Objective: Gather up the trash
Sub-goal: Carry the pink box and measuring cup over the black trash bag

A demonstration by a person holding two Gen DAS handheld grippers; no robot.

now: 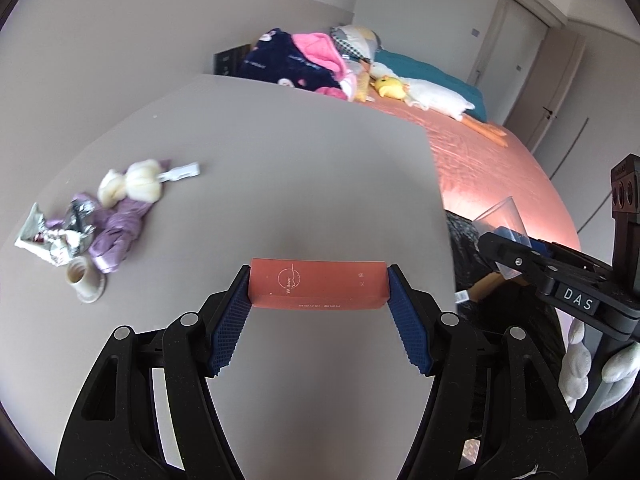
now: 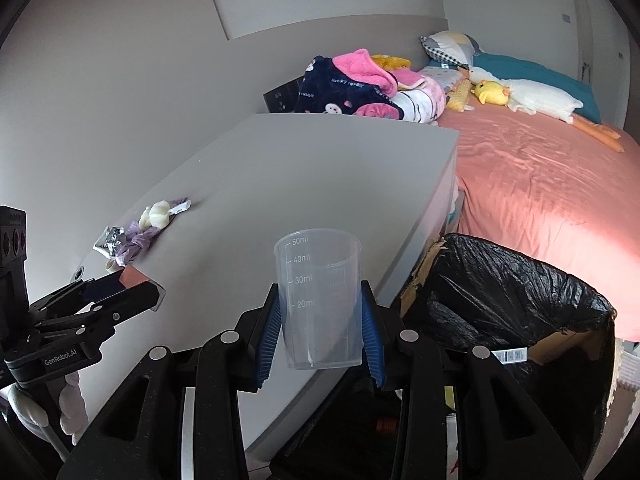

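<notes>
My left gripper (image 1: 319, 286) is shut on a salmon-pink carton (image 1: 318, 284), held lengthwise between its blue pads above the grey table (image 1: 260, 168). In the right wrist view that gripper (image 2: 116, 284) shows at the left edge with the pink carton (image 2: 134, 276) in it. My right gripper (image 2: 320, 320) is shut on a clear plastic measuring cup (image 2: 320, 300), upright, over the table's near edge. Beside it on the right stands a bin lined with a black bag (image 2: 508, 304). The right gripper (image 1: 516, 252) with the cup (image 1: 500, 214) shows at the right of the left wrist view.
On the table's left lie a crumpled foil wrapper (image 1: 52, 236), a purple cloth (image 1: 118, 232), a cream plush piece (image 1: 132, 186) and a small beige spool (image 1: 86, 282). A bed with a pink sheet (image 2: 540, 184), blankets and plush toys lies behind the table.
</notes>
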